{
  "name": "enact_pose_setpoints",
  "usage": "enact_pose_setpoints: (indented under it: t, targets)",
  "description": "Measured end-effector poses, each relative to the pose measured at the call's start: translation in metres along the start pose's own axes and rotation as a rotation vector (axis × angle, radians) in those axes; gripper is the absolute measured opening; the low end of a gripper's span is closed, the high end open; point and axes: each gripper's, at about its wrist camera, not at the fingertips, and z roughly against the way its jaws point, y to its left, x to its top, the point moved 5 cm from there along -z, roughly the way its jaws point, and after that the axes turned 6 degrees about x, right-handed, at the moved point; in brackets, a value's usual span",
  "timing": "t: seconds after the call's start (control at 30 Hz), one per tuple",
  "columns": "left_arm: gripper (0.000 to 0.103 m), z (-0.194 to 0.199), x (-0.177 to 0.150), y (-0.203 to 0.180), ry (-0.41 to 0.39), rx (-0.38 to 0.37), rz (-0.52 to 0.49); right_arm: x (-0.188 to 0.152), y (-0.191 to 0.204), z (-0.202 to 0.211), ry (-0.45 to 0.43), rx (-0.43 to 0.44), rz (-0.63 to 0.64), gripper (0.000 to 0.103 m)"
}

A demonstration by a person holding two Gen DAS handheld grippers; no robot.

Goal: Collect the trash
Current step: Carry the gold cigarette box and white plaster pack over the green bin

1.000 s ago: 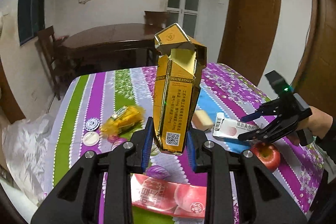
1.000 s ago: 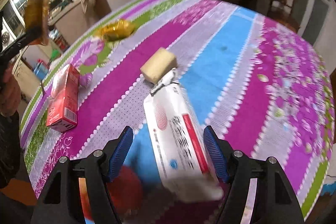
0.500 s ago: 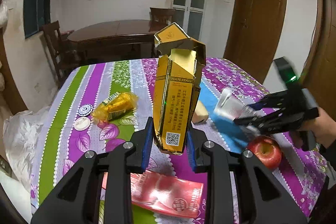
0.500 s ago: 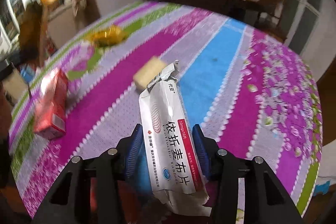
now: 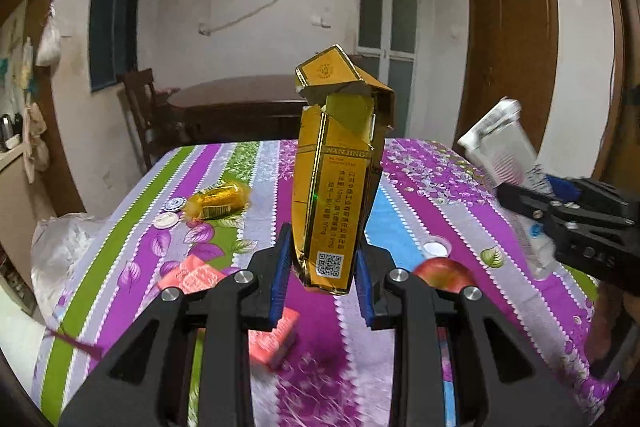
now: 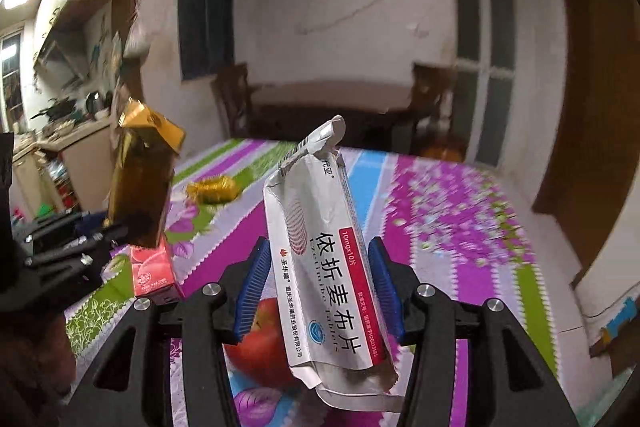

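My left gripper (image 5: 322, 277) is shut on a torn gold cigarette box (image 5: 336, 171) and holds it upright above the table. It also shows in the right wrist view (image 6: 140, 179). My right gripper (image 6: 318, 287) is shut on a white medicine box (image 6: 324, 259) with red and black print, lifted off the table. The white box shows at the right of the left wrist view (image 5: 500, 147). A yellow wrapper (image 5: 218, 199) lies on the striped tablecloth (image 5: 420, 171).
A red apple (image 5: 442, 273) and a pink carton (image 5: 200, 277) lie near me on the table. Two bottle caps (image 5: 170, 213) sit by the yellow wrapper. A white plastic bag (image 5: 64, 247) hangs at the table's left edge. A dark dining table (image 5: 236, 99) stands behind.
My right gripper closed on the white medicine box and lifted it off the table. Both grippers rose and tilted up, so more of the room shows. The left still holds the gold box.
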Motion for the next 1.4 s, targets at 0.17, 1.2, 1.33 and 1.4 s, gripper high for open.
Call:
enact_pose_setpoints:
  t: [0.17, 1.2, 1.33, 1.4]
  targets:
    - [0.027, 0.028, -0.008, -0.018, -0.045, 0.038, 0.010, -0.009, 0.014, 0.045, -0.067, -0.040, 0.011, 0.052]
    - [0.027, 0.100, 0.001, -0.160, -0.138, -0.155, -0.074, -0.054, -0.052, 0.245, -0.197, -0.263, -0.099, 0.053]
    - [0.027, 0.104, 0.003, -0.190, -0.143, -0.199, -0.097, -0.061, -0.078, 0.267, -0.202, -0.304, -0.111, 0.053]
    - [0.027, 0.106, 0.004, -0.204, -0.146, -0.223, -0.109, -0.065, -0.091, 0.279, -0.202, -0.329, -0.119, 0.053]
